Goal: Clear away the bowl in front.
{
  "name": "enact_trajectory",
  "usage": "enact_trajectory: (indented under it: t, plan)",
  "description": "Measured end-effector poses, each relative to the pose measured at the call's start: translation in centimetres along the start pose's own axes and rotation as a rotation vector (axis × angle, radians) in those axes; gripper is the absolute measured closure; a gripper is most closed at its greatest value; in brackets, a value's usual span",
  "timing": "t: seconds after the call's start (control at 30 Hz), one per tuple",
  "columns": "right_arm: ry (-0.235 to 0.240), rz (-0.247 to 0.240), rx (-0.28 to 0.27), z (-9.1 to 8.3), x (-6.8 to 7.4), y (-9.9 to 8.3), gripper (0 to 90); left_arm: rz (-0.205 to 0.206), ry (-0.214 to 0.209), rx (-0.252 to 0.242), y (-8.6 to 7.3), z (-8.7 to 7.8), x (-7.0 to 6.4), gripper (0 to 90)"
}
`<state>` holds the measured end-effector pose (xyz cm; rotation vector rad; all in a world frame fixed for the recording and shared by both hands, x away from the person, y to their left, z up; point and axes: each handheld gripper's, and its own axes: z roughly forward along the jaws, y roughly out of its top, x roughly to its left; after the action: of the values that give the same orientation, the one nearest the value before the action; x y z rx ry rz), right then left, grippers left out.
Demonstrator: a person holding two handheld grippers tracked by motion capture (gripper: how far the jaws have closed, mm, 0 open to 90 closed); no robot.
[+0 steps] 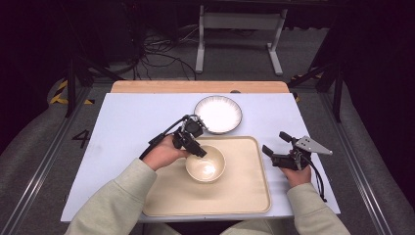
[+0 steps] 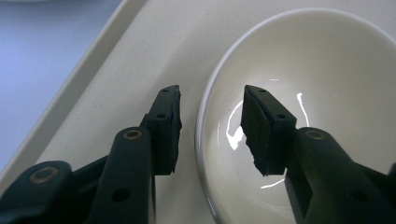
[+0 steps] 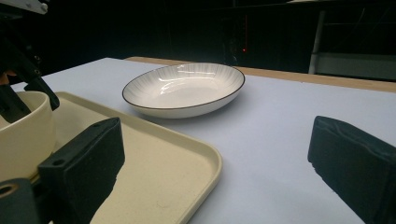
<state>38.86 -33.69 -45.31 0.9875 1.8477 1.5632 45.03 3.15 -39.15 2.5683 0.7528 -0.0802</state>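
Your left hand-held gripper (image 1: 200,152) sits at the left rim of the cream bowl (image 1: 206,165), its jaws apart and straddling the rim: in the left gripper view one jaw is outside the wall over the tray, the other inside the bowl (image 2: 303,93), neither yet pressed against it. The bowl stands on the beige tray (image 1: 244,191), towards its far left part. Just beyond the tray's far edge, a white ribbed plate (image 1: 218,114) with a dark rim rests on the worktop (image 1: 127,122). Your right hand-held gripper (image 1: 275,147) hovers beside the tray's right edge, jaws wide apart, holding nothing.
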Motion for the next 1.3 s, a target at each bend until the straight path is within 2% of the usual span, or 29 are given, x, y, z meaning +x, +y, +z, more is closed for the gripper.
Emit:
enact_trajectory:
  t: [0.03,0.13,0.17,0.23,0.33,0.5,0.6,0.63,0.67,1.03,1.3]
  plan:
    - [0.000,0.000,0.000,0.0,0.0,0.0,4.0,-0.003,0.000,-0.011,-0.1,-0.2,-0.2,55.0]
    - [0.004,-0.003,0.002,0.0,0.1,0.0,3.7,0.030,0.003,-0.054,-0.5,-0.9,-0.2,51.9]
    - [0.003,-0.002,-0.001,0.0,0.1,0.0,2.9,0.030,-0.007,-0.082,-0.9,-1.3,-0.3,50.6]
    - [0.001,-0.001,-0.002,0.0,0.1,0.0,2.3,0.027,-0.003,-0.094,-1.1,-1.5,-0.3,48.8]
    - [0.006,-0.001,-0.003,0.0,0.2,0.0,0.8,0.039,0.007,-0.153,-2.0,-2.4,-0.5,47.1]
    - [0.029,-0.007,0.002,0.1,0.3,-0.1,0.5,0.038,0.028,-0.220,-3.2,-3.7,-1.1,45.4]
    - [0.037,-0.007,0.000,0.1,0.3,-0.1,0.5,0.029,0.038,-0.256,-3.9,-4.3,-1.4,41.5]
    - [0.039,-0.009,-0.001,0.1,0.3,-0.1,0.5,0.043,0.045,-0.262,-4.2,-4.5,-1.4,40.3]
    - [0.043,-0.006,-0.002,0.1,0.3,0.0,0.5,0.030,0.050,-0.282,-4.5,-4.8,-1.6,38.5]
    - [0.059,0.004,-0.010,0.1,0.3,0.0,0.5,0.020,0.070,-0.375,-6.9,-6.0,-1.4,28.6]
    - [0.072,0.020,-0.018,-0.1,0.2,0.0,0.5,0.009,0.080,-0.442,-9.1,-6.9,-0.6,25.3]
